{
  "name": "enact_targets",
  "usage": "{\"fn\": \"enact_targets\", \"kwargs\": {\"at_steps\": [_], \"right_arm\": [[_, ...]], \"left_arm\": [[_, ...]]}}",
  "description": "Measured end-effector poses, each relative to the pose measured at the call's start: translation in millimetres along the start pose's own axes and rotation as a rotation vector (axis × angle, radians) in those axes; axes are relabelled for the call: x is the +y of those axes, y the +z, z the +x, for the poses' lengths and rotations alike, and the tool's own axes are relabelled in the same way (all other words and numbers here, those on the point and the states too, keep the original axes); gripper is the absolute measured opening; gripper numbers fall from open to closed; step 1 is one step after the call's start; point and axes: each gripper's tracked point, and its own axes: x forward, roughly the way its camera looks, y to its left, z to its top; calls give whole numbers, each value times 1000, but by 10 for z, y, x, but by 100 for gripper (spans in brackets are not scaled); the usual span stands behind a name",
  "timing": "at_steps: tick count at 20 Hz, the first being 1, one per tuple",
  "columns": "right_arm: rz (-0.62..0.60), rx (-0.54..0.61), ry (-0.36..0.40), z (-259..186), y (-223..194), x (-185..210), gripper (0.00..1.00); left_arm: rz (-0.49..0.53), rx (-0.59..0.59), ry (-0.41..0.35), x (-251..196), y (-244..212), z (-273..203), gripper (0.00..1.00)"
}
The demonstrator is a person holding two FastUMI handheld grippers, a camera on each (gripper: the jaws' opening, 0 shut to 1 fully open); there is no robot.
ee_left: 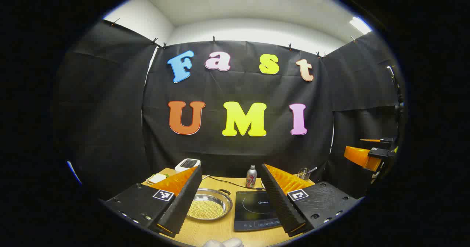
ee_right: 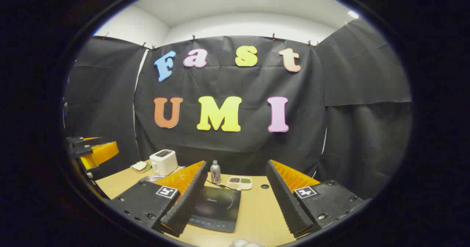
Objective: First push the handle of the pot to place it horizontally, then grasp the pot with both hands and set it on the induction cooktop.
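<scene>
From my remote seat, both grippers hung above the table (ee_left: 216, 232), nothing held. In the left gripper view, the left gripper (ee_left: 231, 199) stood with fingers wide apart; between them, at 7 o'clock, sat the pot (ee_left: 209, 204), full of pale beads, its handle (ee_left: 224, 192) pointing toward 1 o'clock, not yet horizontal. Just beside it at 5 o'clock lay the cooktop (ee_left: 255, 210), a bottle (ee_left: 251, 176) behind it. At 3 o'clock the right gripper (ee_left: 367, 157) waited, likewise spread, as its own view showed. The toaster (ee_right: 163, 161) stood at 9 o'clock there. My worry: too hard a shove on the handle might slide or tip the shallow pot and scatter beads.
</scene>
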Motion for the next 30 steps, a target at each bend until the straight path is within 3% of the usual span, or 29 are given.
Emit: {"fn": "enact_targets", "kwargs": {"at_steps": [15,17,18,20,21,25,30], "right_arm": [[30,18,-59,-246,-114,-198,100],[29,19,-65,-295,-134,-217,100],[29,21,-65,-311,-158,-225,100],[29,37,-65,-333,-229,-218,99],[32,45,-66,-340,-254,-213,100],[39,68,-67,-336,-376,-152,100],[33,136,-37,-251,-651,-41,100]], "left_arm": [[41,53,-38,-78,-143,-46,94],[52,108,-75,-138,-292,-23,60],[62,129,-73,-121,-344,-15,59],[81,173,-80,-57,-496,26,14],[75,206,-96,-58,-596,56,3],[-11,392,-190,-73,-1183,148,0],[13,668,-223,243,-2106,92,0]]}}
